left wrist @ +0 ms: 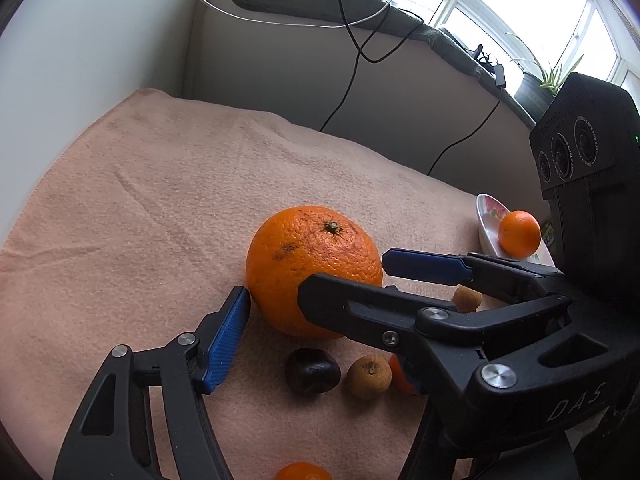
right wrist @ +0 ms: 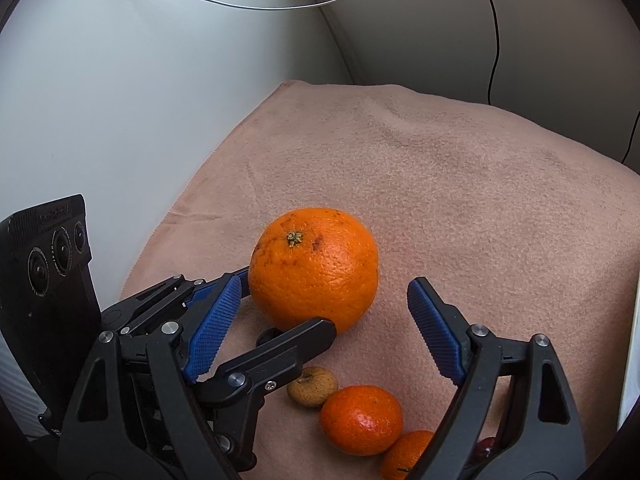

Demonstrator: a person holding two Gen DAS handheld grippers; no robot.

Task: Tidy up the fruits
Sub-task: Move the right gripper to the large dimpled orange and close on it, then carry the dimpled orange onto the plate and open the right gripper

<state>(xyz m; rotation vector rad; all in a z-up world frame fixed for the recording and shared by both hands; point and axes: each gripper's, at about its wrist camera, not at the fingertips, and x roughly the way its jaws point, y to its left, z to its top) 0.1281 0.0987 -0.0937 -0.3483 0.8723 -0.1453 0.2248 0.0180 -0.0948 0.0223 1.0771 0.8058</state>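
Left wrist view shows the big orange (left wrist: pixel 314 270) sitting on the peach cloth (left wrist: pixel 160 200), stem up, in the middle of the scene. The left tongs (right wrist: pixel 284 302) are spread wide around it: one blue pad (left wrist: pixel 226 340) rests against the orange's left flank, while the other finger comes in low at the front, so nothing is pinched yet. The right tongs (right wrist: pixel 325 284) are also wide, fingers either side of the same orange and gripping nothing; whether they touch it I cannot tell.

Both pairs crowd one fruit, probably because it is too broad and round for an easy one-sided grab. The fingers cross each other here, so closing both at once risks a clash.

Small fruits lie loose nearer the cameras: a dark fruit (left wrist: pixel 312 371), a brown fruit (left wrist: pixel 368 371) and two mandarins (right wrist: pixel 361 420) touching each other. Off to the right, a plate (left wrist: pixel 486 220) already holds one small mandarin (left wrist: pixel 519 234), which suggests it is where the fruit belongs. Most of the sorting looks undone.
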